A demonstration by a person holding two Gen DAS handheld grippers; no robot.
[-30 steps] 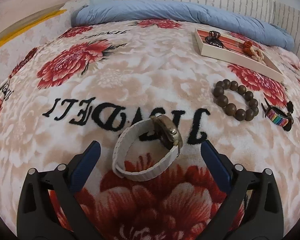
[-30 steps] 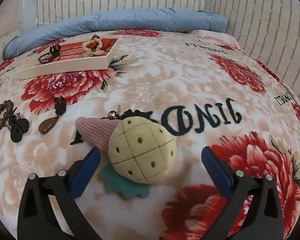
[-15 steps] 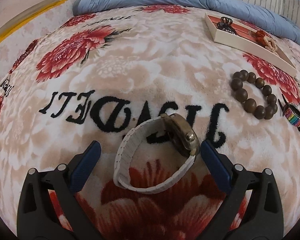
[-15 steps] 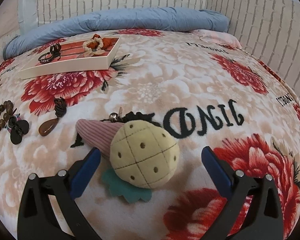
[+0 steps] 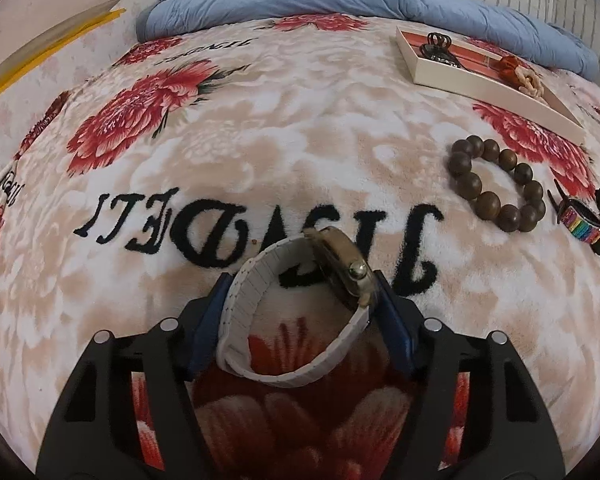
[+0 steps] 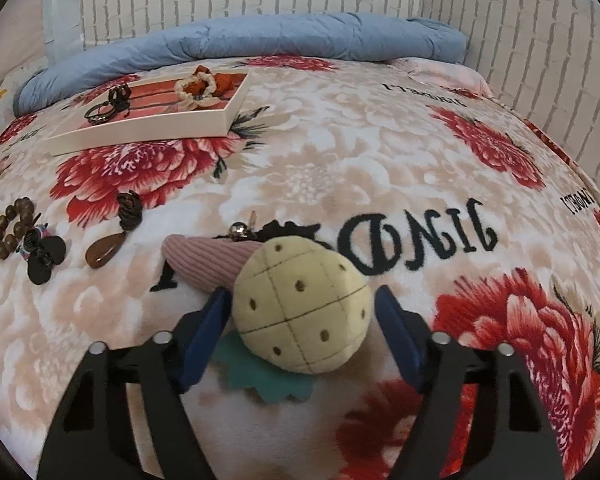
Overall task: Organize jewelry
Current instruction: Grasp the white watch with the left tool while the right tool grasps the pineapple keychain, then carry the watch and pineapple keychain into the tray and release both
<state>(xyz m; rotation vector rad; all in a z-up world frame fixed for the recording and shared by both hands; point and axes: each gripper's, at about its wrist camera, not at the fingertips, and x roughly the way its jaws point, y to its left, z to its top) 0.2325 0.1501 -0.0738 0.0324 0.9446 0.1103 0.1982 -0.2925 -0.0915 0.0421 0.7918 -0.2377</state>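
Left gripper (image 5: 298,312): jaws closing, watch (image 5: 300,304) between them at lower centre of the left view. Left pad appears to touch the white strap, right pad sits at the gold case; a firm clamp cannot be confirmed yet. The watch stands on edge as an open loop, its long axis running from the lower middle toward the frame centre, roughly along the fingers, so the squeeze goes across the loop and may flatten it. Right gripper (image 6: 302,322): jaws closing, plush charm (image 6: 300,308) between them at lower centre of the right view; left pad is at the yellow ball, right pad shows a thin gap. The pink cone of the charm points up-left, out of the jaws. Outward: the tray (image 5: 464,80) lies upper right in the left view and upper left in the right view, so it sits between the two hands and far from both. In the left view the bead bracelet (image 5: 496,184) and rainbow clip (image 5: 582,224) lie on the direct line to the tray. In the right view a brown pendant (image 6: 104,250) lies left of the charm. Judgement: lift clear before carrying over these.
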